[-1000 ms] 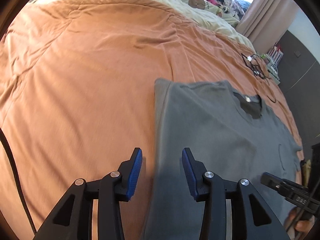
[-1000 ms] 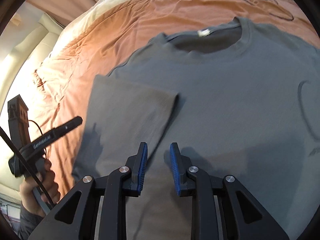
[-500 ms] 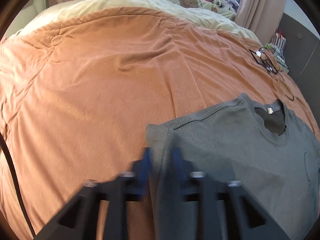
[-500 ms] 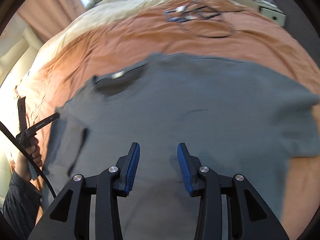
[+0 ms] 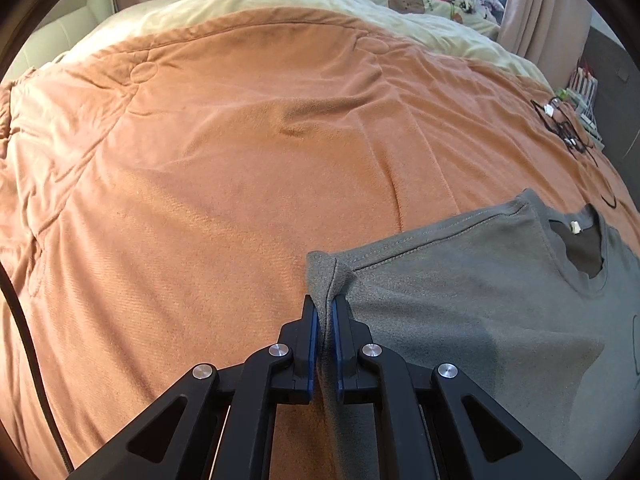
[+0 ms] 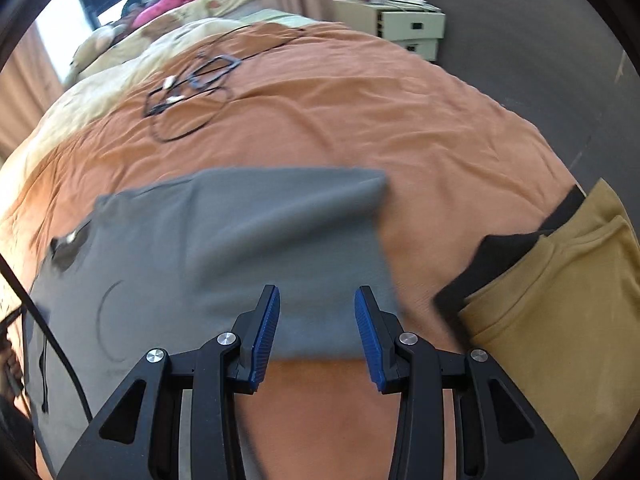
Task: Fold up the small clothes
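**Q:** Since the earlier frame, what had changed?

**A:** Previously spread above the grey T-shirt (image 5: 460,320), the left gripper (image 5: 325,320) had come down and pressed its blue pads onto the folded shoulder edge, so that a ridge of grey cloth stood up between the jaws. The right gripper (image 6: 316,320) had swung away from the folded sleeve toward the shirt's opposite sleeve (image 6: 304,232), and its jaws had widened.

**Q:** Where did the shirt lie relative to each tool?

**A:** In the left wrist view, the shirt spread to the right of the left gripper across the orange bedspread (image 5: 224,184), with the collar (image 5: 580,248) and its white label farther right. Only the pinched fold lay between the pads; bare bedspread lay to the left. In the right wrist view, the outstretched sleeve lay directly ahead of the open jaws, its hem edge running between and just beyond the blue fingertips (image 6: 268,320); whether the pads touched the cloth cannot be told, as the sleeve was blurred.

**Q:** What else was visible?

**A:** A mustard garment (image 6: 560,320) with a black one (image 6: 492,264) beside it lay right of the sleeve, apart from the shirt. Black cables (image 6: 192,92) lay farther up the bed.
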Action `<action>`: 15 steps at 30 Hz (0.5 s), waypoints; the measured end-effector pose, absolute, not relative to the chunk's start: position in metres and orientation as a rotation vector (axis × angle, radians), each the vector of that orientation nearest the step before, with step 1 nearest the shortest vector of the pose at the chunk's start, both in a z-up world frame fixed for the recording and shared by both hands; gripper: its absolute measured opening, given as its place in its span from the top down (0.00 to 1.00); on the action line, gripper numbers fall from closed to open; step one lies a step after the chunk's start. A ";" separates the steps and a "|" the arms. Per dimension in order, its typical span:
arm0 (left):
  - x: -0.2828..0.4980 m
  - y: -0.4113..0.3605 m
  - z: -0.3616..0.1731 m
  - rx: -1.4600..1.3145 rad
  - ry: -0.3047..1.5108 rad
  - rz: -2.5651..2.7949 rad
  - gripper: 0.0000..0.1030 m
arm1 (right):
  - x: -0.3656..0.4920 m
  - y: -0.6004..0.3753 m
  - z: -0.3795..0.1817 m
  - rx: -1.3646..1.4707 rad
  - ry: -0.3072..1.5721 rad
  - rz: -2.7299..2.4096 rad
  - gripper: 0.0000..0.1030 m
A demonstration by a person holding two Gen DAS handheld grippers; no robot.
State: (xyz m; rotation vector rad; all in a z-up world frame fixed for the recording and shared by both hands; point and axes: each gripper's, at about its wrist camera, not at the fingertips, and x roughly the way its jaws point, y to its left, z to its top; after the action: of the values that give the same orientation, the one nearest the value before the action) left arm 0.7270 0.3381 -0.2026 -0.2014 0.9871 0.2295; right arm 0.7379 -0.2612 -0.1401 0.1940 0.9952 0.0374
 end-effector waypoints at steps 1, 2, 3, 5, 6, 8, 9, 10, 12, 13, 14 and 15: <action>0.728 0.338 -0.203 -0.202 1.001 0.230 0.90 | 0.744 -0.263 -0.142 0.200 1.001 0.024 0.64; 0.729 0.338 -0.202 -0.200 1.004 0.227 0.86 | 0.750 -0.266 -0.144 0.198 1.008 0.012 0.64; 0.728 0.338 -0.200 -0.191 1.010 0.231 0.84 | 0.755 -0.267 -0.145 0.191 1.010 0.003 0.64; 0.724 0.339 -0.192 -0.175 1.006 0.246 0.77 | 0.773 -0.272 -0.152 0.195 1.020 -0.021 0.64; 0.721 0.340 -0.188 -0.177 1.000 0.252 0.76 | 0.781 -0.273 -0.157 0.216 1.039 -0.021 0.64; 0.716 0.340 -0.179 -0.183 0.988 0.257 0.76 | 0.797 -0.278 -0.170 0.252 1.072 -0.023 0.64; 0.714 0.339 -0.174 -0.177 0.985 0.259 0.76 | 0.801 -0.278 -0.174 0.256 1.078 -0.029 0.64; 0.713 0.337 -0.169 -0.167 0.982 0.261 0.76 | 0.805 -0.277 -0.178 0.258 1.084 -0.020 0.64; 0.710 0.332 -0.161 -0.151 0.973 0.254 0.76 | 0.812 -0.272 -0.187 0.269 1.100 0.020 0.64; 0.709 0.327 -0.155 -0.141 0.968 0.246 0.76 | 0.813 -0.269 -0.189 0.269 1.104 0.033 0.64; 0.708 0.321 -0.150 -0.135 0.960 0.238 0.76 | 0.815 -0.267 -0.191 0.262 1.101 0.039 0.64; 0.708 0.317 -0.146 -0.134 0.955 0.231 0.76 | 0.814 -0.262 -0.191 0.254 1.093 0.052 0.64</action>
State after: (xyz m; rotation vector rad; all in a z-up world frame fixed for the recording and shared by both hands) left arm 0.7076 0.3172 -0.1456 -0.1338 0.9546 0.2308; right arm 0.8142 -0.2622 -0.1908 0.2536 1.0933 0.0517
